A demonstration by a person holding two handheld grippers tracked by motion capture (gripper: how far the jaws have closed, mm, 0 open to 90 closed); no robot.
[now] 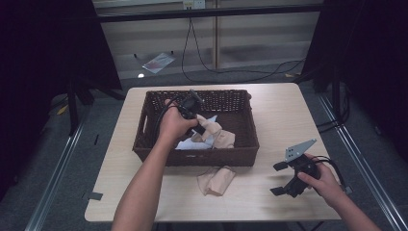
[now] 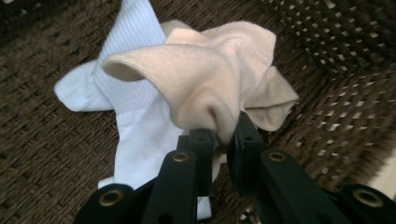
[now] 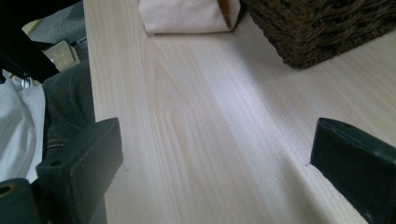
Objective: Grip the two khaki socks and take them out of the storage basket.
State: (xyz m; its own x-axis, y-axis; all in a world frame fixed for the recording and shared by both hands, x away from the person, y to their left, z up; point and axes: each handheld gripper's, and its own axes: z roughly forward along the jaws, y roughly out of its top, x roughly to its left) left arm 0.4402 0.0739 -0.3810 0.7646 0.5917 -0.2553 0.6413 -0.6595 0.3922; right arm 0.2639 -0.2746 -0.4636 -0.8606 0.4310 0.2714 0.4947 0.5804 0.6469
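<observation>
Wicker walls of the brown basket (image 1: 144,126) surround the left gripper (image 2: 227,135), clamped on a fold of a beige sock (image 2: 210,79) lying over a white sock (image 2: 135,135). That shallow pinch could slip. The right gripper (image 1: 282,179) rests wide open, empty.

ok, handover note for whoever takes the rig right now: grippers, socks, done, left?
Left gripper: shut on the beige sock, pinching a fold of it inside the wicker basket.
Right gripper: open, nothing between the jaws, low over the table to the right of the basket.
Things: a white sock lies on the basket floor under the held one. A second beige sock lies on the table just in front of the basket.
Done: judging by that, one beige sock is out.
Left: probably bring the held sock out beside it, then the white one.
</observation>
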